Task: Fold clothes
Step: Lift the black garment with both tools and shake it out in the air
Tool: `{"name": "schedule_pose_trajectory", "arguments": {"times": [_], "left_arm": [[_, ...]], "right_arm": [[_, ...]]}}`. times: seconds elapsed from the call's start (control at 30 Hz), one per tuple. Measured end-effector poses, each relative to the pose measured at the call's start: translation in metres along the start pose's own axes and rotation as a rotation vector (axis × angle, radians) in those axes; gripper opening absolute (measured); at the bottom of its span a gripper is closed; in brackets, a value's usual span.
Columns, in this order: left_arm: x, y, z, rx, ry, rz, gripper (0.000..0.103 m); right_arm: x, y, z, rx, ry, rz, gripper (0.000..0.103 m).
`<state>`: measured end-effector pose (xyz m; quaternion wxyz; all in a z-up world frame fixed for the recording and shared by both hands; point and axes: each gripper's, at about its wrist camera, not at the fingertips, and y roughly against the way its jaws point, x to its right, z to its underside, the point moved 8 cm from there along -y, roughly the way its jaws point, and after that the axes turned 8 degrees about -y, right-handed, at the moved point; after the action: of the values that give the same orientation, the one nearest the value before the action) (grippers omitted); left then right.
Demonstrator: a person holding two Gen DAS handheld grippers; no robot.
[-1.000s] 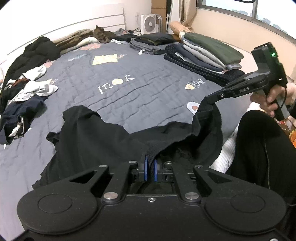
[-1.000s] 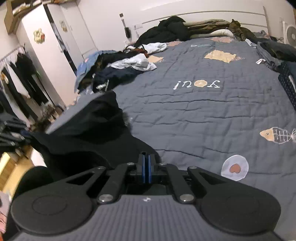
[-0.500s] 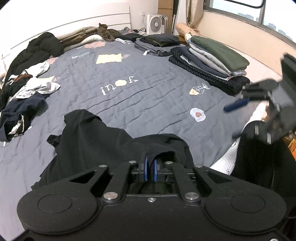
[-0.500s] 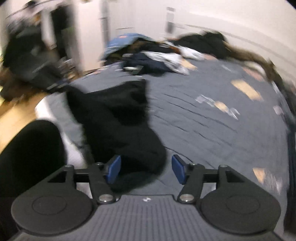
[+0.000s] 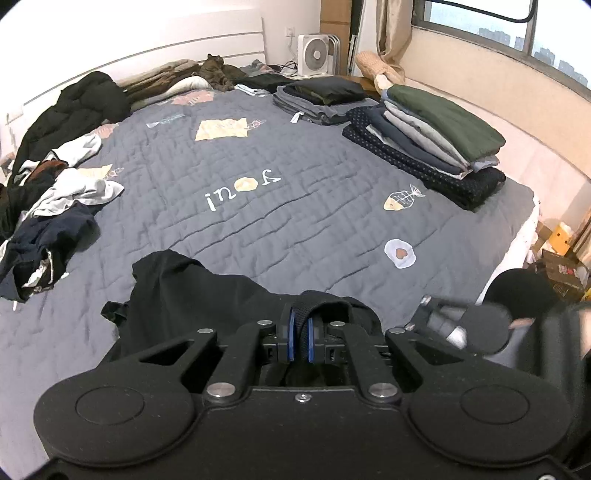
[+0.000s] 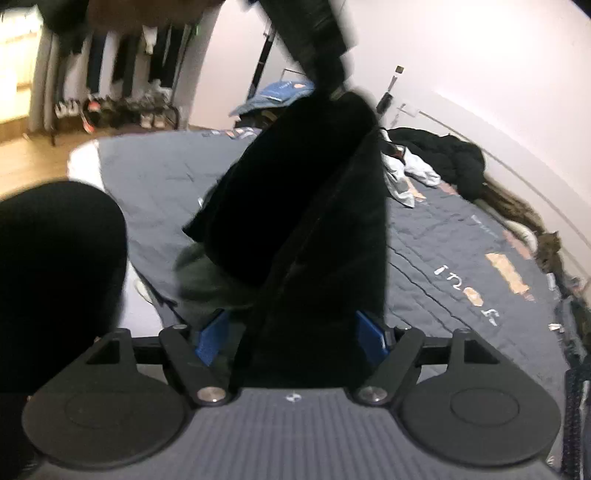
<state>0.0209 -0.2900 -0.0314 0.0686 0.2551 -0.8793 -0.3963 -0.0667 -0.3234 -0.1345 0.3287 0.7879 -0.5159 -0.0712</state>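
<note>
While its blue pads are pinching a ribbed edge of the black garment (image 5: 192, 295), the left gripper (image 5: 301, 334) is holding that cloth just above the grey quilt (image 5: 295, 206). The right gripper (image 6: 291, 332) is standing wide open, with black cloth hanging between its pads. Folded stacks (image 5: 439, 136) are lying far right, loose clothes (image 5: 55, 206) left.

From my left wrist view, the right gripper (image 5: 480, 332) is a smear at the lower right; I cannot tell how its jaws stand. My right wrist view is blurred throughout. The black garment (image 6: 314, 221) hangs across it, hiding the bed (image 6: 166, 166) behind, and its top runs into a dark blur (image 6: 306, 29) I cannot identify.
</note>
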Motion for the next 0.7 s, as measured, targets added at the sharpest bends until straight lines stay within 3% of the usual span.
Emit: {"name": "schedule_pose_trajectory", "arguments": {"times": [0.23, 0.3, 0.33, 0.4, 0.43, 0.47, 0.7], "left_arm": [[-0.005, 0.008, 0.000, -0.003, 0.013, -0.011, 0.007], [-0.008, 0.010, 0.003, -0.002, 0.023, -0.012, 0.007], [-0.009, 0.011, 0.003, -0.001, 0.027, -0.013, 0.007], [-0.011, 0.012, 0.004, 0.001, 0.035, -0.016, 0.007], [-0.013, 0.012, 0.004, 0.001, 0.035, -0.018, 0.007], [-0.013, 0.013, 0.004, 0.001, 0.035, -0.019, 0.007], [-0.017, 0.016, 0.005, 0.007, 0.043, -0.023, 0.007]], "right_arm": [[-0.012, -0.035, 0.022, -0.032, 0.098, 0.163, 0.076], [-0.009, -0.036, 0.028, -0.040, 0.098, 0.162, 0.075], [-0.007, -0.037, 0.031, -0.041, 0.095, 0.161, 0.071], [-0.002, -0.036, 0.033, -0.035, 0.075, 0.156, 0.050], [0.001, -0.036, 0.034, -0.043, 0.062, 0.150, 0.020], [0.005, -0.036, 0.034, -0.052, 0.038, 0.149, 0.002], [0.031, -0.006, 0.023, -0.048, -0.144, 0.038, 0.004]]}}
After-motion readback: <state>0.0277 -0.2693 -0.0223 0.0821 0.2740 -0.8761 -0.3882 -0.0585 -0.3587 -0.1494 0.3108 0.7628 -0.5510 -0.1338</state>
